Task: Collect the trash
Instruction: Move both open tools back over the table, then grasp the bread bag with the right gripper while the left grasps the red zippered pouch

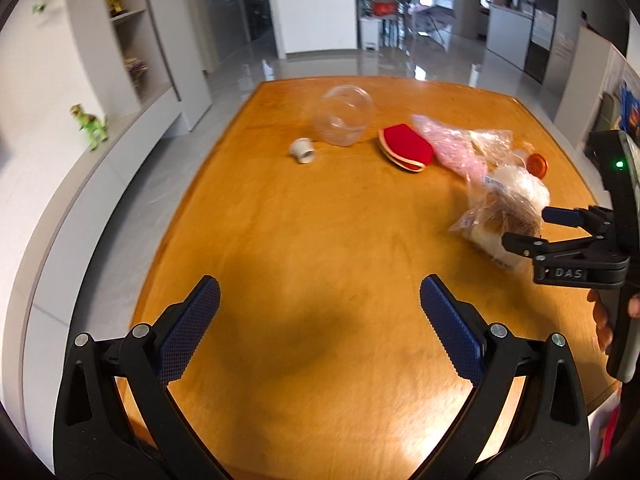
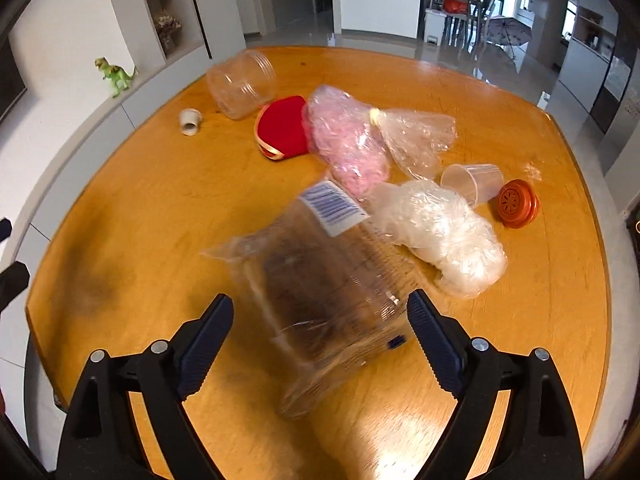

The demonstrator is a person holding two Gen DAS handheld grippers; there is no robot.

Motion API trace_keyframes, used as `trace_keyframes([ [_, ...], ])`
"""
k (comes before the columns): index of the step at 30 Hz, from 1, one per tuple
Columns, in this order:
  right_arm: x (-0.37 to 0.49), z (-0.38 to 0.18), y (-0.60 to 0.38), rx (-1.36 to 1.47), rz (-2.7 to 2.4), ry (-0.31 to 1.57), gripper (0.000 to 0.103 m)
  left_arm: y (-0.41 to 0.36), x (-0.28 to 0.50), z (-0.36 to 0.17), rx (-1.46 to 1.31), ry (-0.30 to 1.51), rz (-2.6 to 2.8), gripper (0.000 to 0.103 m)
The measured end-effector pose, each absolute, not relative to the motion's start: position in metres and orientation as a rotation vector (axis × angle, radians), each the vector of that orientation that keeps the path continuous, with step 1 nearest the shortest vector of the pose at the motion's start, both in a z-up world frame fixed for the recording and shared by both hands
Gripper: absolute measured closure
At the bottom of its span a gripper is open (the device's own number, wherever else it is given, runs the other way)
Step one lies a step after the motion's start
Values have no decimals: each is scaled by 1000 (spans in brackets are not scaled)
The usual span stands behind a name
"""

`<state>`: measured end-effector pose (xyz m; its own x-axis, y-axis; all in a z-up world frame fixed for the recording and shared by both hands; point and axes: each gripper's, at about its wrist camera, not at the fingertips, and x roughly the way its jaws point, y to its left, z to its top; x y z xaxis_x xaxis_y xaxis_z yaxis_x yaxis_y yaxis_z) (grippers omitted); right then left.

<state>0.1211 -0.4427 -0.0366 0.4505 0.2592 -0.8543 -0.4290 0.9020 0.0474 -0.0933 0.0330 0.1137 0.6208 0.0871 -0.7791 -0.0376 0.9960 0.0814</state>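
Observation:
Trash lies scattered on an orange wooden table (image 2: pixel 132 200). A clear plastic bag with a barcode label (image 2: pixel 320 276) sits between the fingers of my right gripper (image 2: pixel 320 320), blurred. The jaws stand wide and the left pad is clear of the bag. Beyond it are a white crumpled bag (image 2: pixel 440 236), a pink bag (image 2: pixel 348 140), a clear bag (image 2: pixel 420 136) and a clear plastic cup (image 2: pixel 476 182). My left gripper (image 1: pixel 320 320) hangs open over bare table (image 1: pixel 300 240), with nothing between its fingers. In its view the right gripper (image 1: pixel 532 228) is at the right, by the labelled bag (image 1: pixel 500 224).
An orange lid (image 2: pixel 518 204) lies by the cup. A red pouch (image 2: pixel 282 128), a clear jar on its side (image 2: pixel 240 84) and a small white cap (image 2: pixel 190 120) lie toward the far left. Shelves with a green toy dinosaur (image 2: pixel 114 74) line the left wall.

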Motion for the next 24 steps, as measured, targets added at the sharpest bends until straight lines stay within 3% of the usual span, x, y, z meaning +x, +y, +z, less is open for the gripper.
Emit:
trace_keyframes([
  [3, 138, -48, -448, -179, 441, 1049, 6, 22, -70, 107, 79, 928, 58, 6],
  [8, 152, -54, -444, -195, 473, 1047, 6, 15, -37, 92, 98, 981, 58, 6],
  [11, 163, -51, -442, -168, 467, 1052, 11, 14, -18, 85, 87, 1005, 52, 6],
  [15, 185, -44, -444, -127, 437, 1027, 30, 10, 13, 80, 73, 1027, 32, 6],
  [24, 195, -41, -454, -83, 431, 1018, 36, -13, 113, 70, -5, 1064, -30, 6],
])
